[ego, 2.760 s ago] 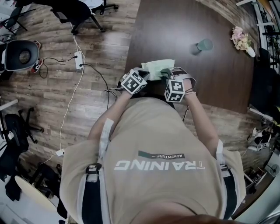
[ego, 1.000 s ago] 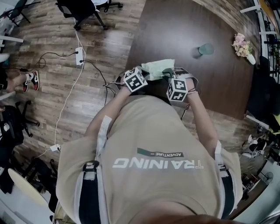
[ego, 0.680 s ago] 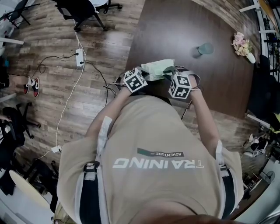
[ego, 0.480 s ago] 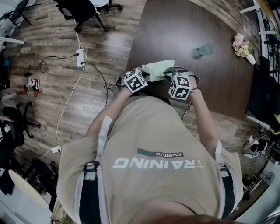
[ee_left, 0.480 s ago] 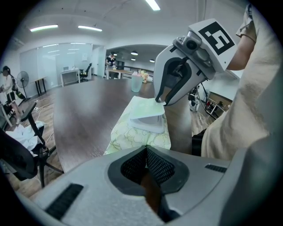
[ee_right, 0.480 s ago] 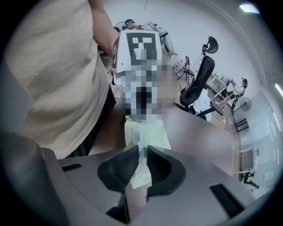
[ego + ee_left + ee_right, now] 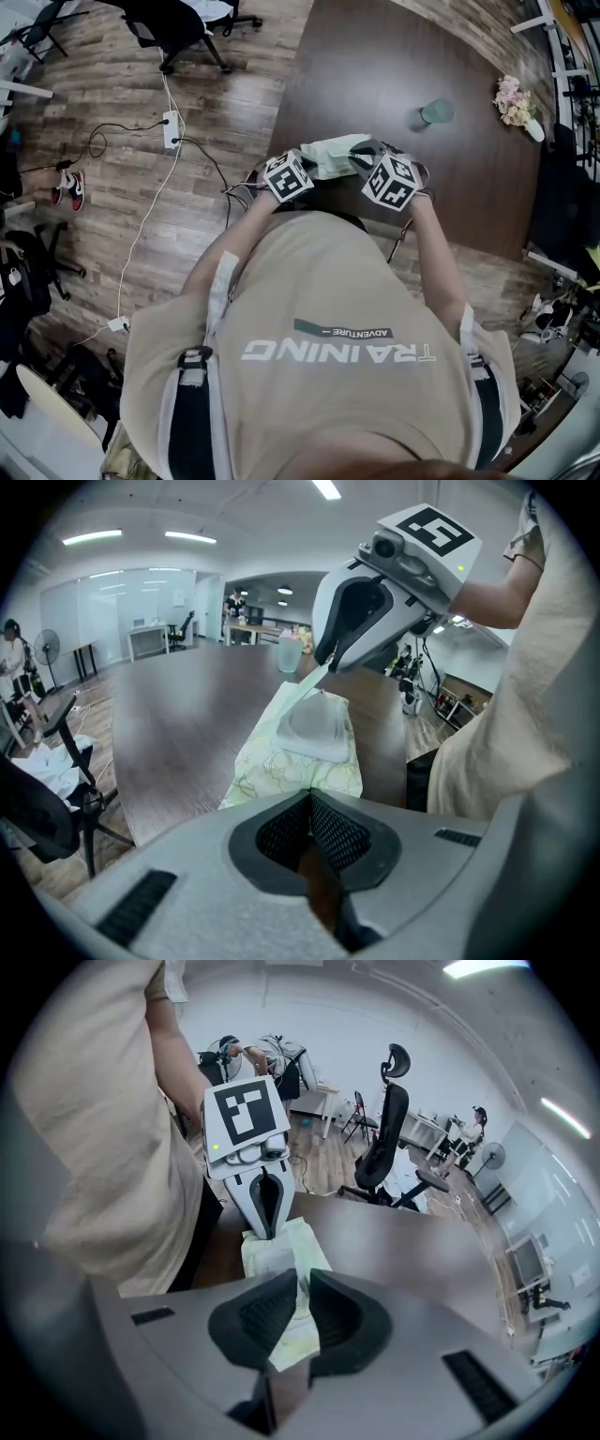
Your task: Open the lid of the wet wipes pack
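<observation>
The wet wipes pack (image 7: 330,156), pale green with a leaf print, lies at the near edge of the dark table (image 7: 403,56). My left gripper (image 7: 312,165) is shut on the pack's near end seam (image 7: 298,778) and holds it down. My right gripper (image 7: 361,157) has just been closing, and the thin lid flap (image 7: 299,1290) stands edge-on between its pads. In the left gripper view, the flap (image 7: 302,686) slants up from the translucent lid frame (image 7: 316,727) to the right gripper's tips (image 7: 324,664), so the lid is partly raised.
A green cup (image 7: 437,112) and a small vase of flowers (image 7: 515,94) stand farther back on the table. To the left, a power strip (image 7: 170,127) with cables lies on the wooden floor, and a black office chair (image 7: 169,28) stands beyond it.
My right gripper has risen a little and rolled, taking the lid flap up with it. The left gripper and the pack have stayed where they were.
</observation>
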`<state>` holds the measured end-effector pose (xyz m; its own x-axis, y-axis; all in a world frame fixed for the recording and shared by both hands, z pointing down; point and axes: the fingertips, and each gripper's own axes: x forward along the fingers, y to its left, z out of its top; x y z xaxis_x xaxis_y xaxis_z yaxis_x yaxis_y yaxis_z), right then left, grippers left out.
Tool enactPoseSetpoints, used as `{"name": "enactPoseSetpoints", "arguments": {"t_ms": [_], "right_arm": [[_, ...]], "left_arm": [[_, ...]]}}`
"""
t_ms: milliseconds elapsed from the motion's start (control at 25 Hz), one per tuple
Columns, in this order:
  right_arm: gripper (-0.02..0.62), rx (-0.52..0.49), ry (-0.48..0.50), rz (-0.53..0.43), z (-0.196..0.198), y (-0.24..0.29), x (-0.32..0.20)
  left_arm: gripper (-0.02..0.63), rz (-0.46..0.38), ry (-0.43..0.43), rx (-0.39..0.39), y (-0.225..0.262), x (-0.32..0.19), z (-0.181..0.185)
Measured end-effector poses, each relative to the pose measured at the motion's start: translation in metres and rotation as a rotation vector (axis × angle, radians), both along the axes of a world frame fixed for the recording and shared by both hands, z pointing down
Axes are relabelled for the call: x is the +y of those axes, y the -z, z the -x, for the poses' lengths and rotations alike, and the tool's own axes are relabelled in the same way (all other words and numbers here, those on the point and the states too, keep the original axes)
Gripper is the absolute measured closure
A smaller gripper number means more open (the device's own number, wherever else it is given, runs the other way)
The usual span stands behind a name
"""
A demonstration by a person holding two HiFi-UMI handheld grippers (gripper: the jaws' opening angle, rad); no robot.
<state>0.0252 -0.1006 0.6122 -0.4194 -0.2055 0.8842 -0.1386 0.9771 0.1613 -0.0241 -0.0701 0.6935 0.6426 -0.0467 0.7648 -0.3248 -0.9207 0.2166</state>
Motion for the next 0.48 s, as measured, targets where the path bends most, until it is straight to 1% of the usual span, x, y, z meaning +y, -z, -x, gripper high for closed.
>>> {"name": "enactPoseSetpoints", "arguments": {"t_ms": [120,320,480], "right_arm": [[0.549,-0.024,-0.009,0.013,-0.001,0.001,-0.003],[0.551,-0.101,-0.072,0.039,0.002,0.006,-0.019],[0.551,-0.138,-0.081,0.058,0.004,0.007,-0.026]], "left_arm": [[0.597,0.006,0.0,-0.023,0.0,0.0,-0.001],[0.597,0.037,0.011,-0.071,-0.002,0.0,0.0],[0.597,0.058,0.021,-0.106,-0.002,-0.001,0.0]]}}
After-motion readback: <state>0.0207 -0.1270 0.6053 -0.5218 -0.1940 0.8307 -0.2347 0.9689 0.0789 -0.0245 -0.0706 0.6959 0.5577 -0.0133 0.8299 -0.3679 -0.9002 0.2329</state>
